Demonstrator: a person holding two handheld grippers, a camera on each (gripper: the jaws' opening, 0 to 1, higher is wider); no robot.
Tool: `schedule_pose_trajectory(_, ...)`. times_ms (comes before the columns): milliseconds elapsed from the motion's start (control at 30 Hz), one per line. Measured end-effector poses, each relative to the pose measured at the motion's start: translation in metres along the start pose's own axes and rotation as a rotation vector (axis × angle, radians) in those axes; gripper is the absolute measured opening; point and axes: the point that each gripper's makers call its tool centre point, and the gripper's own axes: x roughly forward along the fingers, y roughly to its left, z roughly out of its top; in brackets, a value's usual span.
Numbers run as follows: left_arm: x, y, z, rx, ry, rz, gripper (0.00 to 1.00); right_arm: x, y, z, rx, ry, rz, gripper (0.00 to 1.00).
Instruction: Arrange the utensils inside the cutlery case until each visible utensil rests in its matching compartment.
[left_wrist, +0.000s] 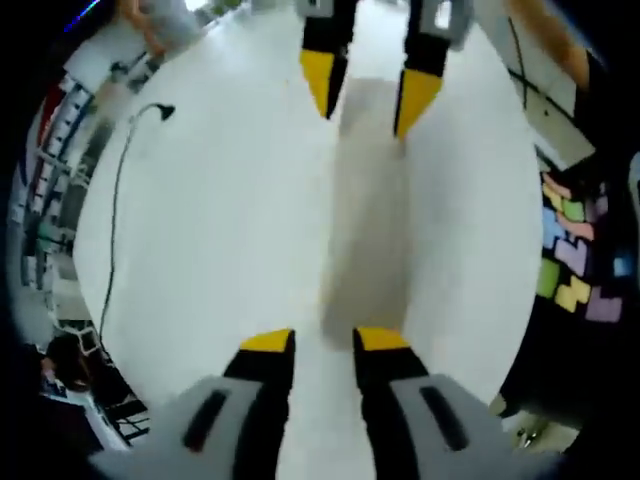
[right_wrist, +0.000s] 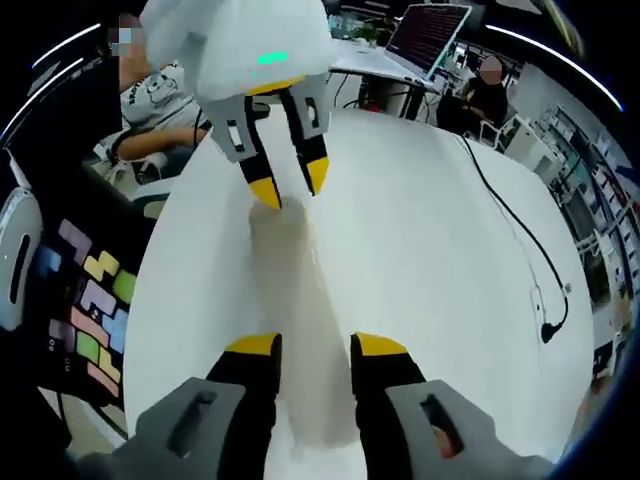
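I see the white table (left_wrist: 200, 250) carrying a long, pale, blurred cutlery case (left_wrist: 365, 220) at its middle. A black cable (right_wrist: 520, 240) lies on the table, well apart from the case. My left gripper (left_wrist: 323, 340) and right gripper (right_wrist: 315, 345) face each other at opposite ends of the case, fingers spread, straddling it.
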Motion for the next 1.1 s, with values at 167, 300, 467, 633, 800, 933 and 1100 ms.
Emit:
schedule_pose_trajectory(167,-0.006,0.038,0.005,-0.042,-0.060,-0.193,0.54,0.001,0.021,-0.010,0.001,0.001,0.106,0.53)
schedule_pose_trajectory(300,-0.012,0.039,0.012,-0.029,-0.079,-0.272,0.67,0.005,0.018,-0.017,-0.054,0.045,0.104,0.64)
schedule_pose_trajectory(467,-0.012,0.030,0.017,-0.015,-0.050,-0.324,0.83,0.014,0.017,-0.019,-0.158,0.075,0.116,0.71)
schedule_pose_trajectory(633,-0.001,0.025,0.017,0.020,-0.004,-0.305,0.81,0.021,0.003,-0.022,-0.202,0.105,0.134,0.68)
schedule_pose_trajectory(800,0.008,0.005,0.018,0.011,-0.006,-0.266,0.81,0.027,-0.006,-0.032,-0.219,0.150,0.139,0.65)
schedule_pose_trajectory(933,0.014,-0.009,0.016,0.025,0.008,-0.243,0.80,0.030,-0.009,-0.039,-0.217,0.164,0.139,0.61)
schedule_pose_trajectory(1100,0.018,0.001,0.007,0.057,0.050,-0.213,0.69,0.030,-0.008,-0.042,-0.215,0.178,0.131,0.45)
